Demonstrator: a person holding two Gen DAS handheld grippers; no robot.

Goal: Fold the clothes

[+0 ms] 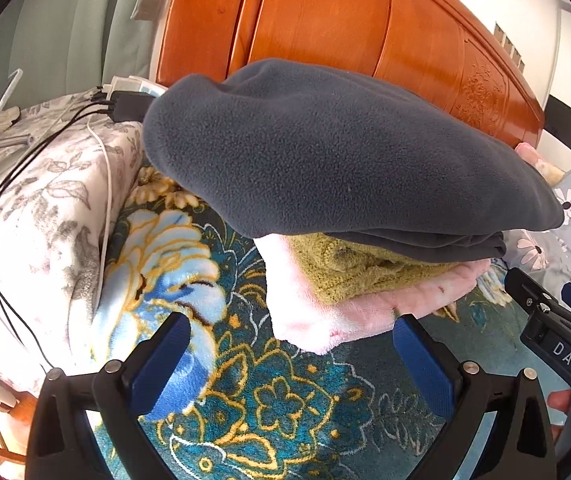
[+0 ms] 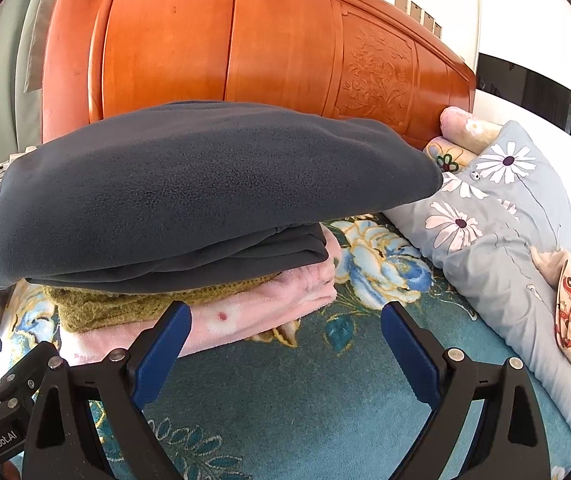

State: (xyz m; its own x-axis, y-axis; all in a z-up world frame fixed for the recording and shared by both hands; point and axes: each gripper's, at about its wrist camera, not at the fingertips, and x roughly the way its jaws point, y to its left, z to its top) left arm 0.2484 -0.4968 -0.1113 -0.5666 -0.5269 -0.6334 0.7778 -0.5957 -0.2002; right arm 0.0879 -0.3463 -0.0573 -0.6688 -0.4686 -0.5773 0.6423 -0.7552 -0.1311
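Observation:
A stack of folded clothes lies on the bed: a dark grey fleece (image 1: 325,152) on top, an olive knit (image 1: 345,268) under it, and a pink garment (image 1: 325,312) at the bottom. The same stack shows in the right wrist view: fleece (image 2: 189,192), olive knit (image 2: 125,304), pink garment (image 2: 269,304). My left gripper (image 1: 291,344) is open and empty, just in front of the stack. My right gripper (image 2: 285,332) is open and empty, also in front of the stack. The right gripper's body (image 1: 557,336) shows at the right of the left wrist view.
A teal floral blanket (image 2: 305,400) covers the bed. An orange wooden headboard (image 2: 245,48) stands behind the stack. A grey daisy-print pillow (image 2: 497,216) lies to the right. A white floral quilt (image 1: 45,216) with cables and a black charger (image 1: 129,104) lies to the left.

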